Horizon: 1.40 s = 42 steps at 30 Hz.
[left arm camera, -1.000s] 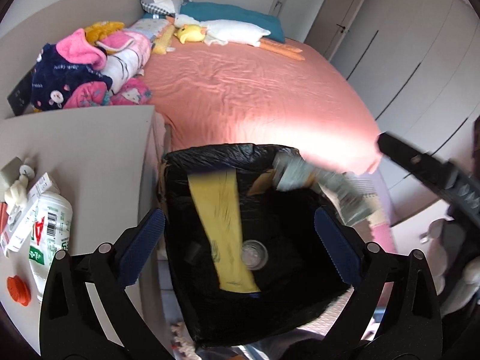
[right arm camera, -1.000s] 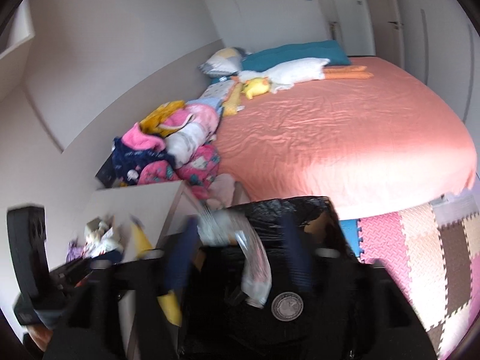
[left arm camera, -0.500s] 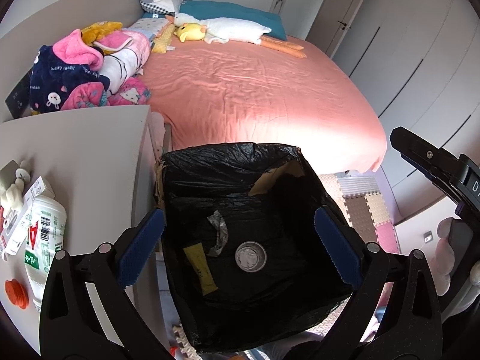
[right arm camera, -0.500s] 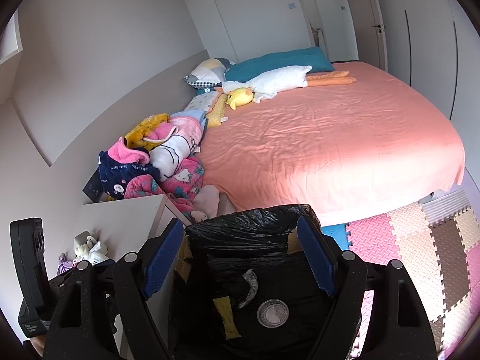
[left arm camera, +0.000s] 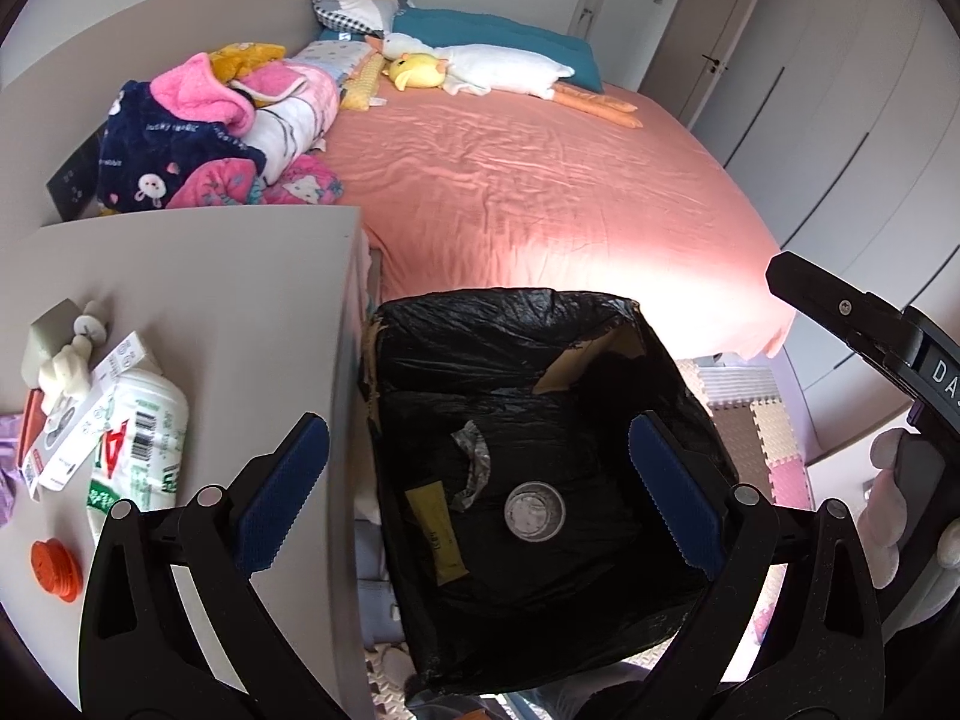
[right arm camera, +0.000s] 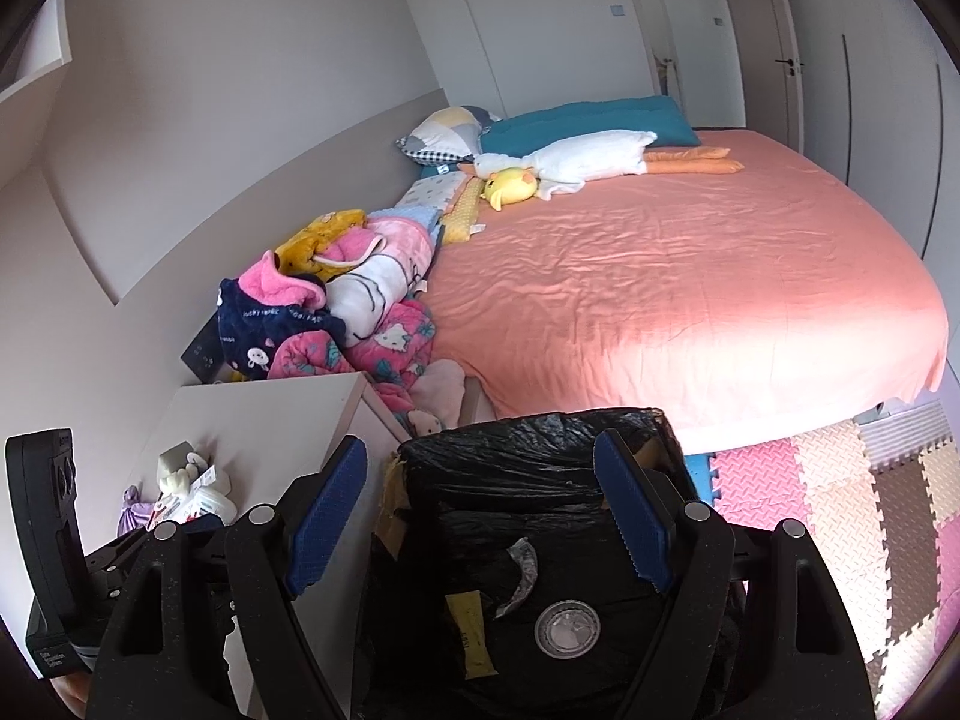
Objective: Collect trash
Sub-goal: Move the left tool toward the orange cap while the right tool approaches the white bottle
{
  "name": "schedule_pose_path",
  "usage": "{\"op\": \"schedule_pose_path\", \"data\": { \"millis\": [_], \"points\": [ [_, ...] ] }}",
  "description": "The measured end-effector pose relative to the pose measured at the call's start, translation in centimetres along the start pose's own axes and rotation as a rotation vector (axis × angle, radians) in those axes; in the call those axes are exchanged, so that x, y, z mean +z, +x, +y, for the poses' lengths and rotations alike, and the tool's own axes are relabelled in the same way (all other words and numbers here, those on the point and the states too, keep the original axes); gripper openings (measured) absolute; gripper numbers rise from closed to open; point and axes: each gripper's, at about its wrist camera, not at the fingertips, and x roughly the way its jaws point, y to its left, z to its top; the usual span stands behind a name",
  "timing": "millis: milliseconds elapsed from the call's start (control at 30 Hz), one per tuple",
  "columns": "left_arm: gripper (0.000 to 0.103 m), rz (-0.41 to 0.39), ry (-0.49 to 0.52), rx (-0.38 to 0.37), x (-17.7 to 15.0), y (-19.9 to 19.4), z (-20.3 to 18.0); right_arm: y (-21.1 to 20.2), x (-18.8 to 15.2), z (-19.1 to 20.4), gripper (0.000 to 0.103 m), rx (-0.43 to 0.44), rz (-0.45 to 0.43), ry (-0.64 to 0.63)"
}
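Note:
A box lined with a black trash bag (left arm camera: 510, 336) stands on the floor between the bed and a nightstand; it also shows in the right wrist view (right arm camera: 540, 456). Inside lie a yellow wrapper (left arm camera: 437, 534), a crumpled silver wrapper (left arm camera: 474, 468) and a round metal lid (left arm camera: 534, 510). My left gripper (left arm camera: 477, 495) is open and empty above the bag. My right gripper (right arm camera: 480, 516) is open and empty above it too. On the nightstand (left arm camera: 210, 300) lie a white bottle (left arm camera: 141, 438), an orange cap (left arm camera: 55, 570) and small paper packets (left arm camera: 78, 408).
The pink bed (left arm camera: 540, 198) lies behind the bag, with a pile of clothes (left arm camera: 204, 132) and plush toys (left arm camera: 498, 69). Foam floor mats (right arm camera: 840, 498) are at the right. The right gripper's body (left arm camera: 870, 330) shows at the right of the left wrist view.
A second ago the yellow and silver wrappers were blurred at the bag's mouth. They now lie at its bottom. The right gripper has drawn back and up; both jaws stay open.

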Motion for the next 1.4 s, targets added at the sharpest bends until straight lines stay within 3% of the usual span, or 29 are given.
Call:
{"op": "schedule_pose_path", "data": {
  "millis": [900, 1400],
  "points": [
    [0.096, -0.062, -0.195, 0.194, -5.9, -6.0, 10.9, 4.3, -3.5, 12.7, 0.078, 0.182, 0.133, -0.177],
    [0.096, -0.080, -0.311, 0.278, -9.0, -8.8, 16.2, 6.3, -6.1, 18.5, 0.079, 0.241, 0.208, -0.248]
  ]
}}
